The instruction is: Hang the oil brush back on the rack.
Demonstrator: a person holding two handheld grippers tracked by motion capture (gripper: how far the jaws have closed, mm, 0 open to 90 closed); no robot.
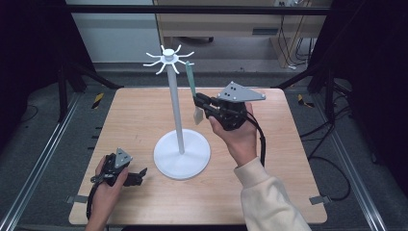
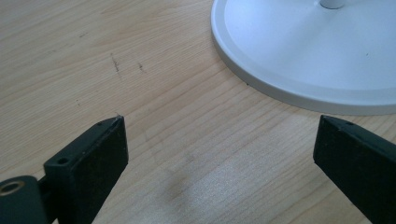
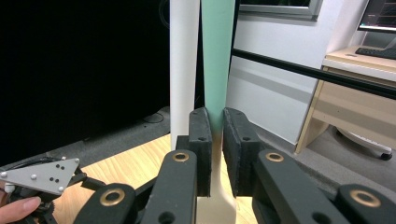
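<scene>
Right claw (image 1: 201,103) clamped on a spatula (image 1: 192,86), pads squeezing the neck where the green handle meets the cream blade. In the right gripper view (image 3: 215,140) both jaws press flat on it, no gap. The spatula is held in the air just beside the white pole of the hanging stand (image 1: 175,96), its top end close under the ring of hooks (image 1: 168,58). Whether that end is already caught on a hook, I cannot tell.

Left claw (image 1: 137,174) rests low on the worktop (image 1: 269,192) near the stand's round base (image 2: 303,56), jaws wide apart, holding nothing (image 2: 215,154).

Risks, as I judge them:
- The grip sits low on a long, thin tool; the far end can swing and miss the hook.
- A nudge against the pole or hook ring could rock the stand, since the left claw is not bracing the base.
- Letting go before the handle end is seated would drop the spatula onto the base or worktop.

Orientation: long axis close to upright, leaning slightly so the top tilts toward the pole. Handle end points up to the hooks, blade points down at the worktop.
</scene>
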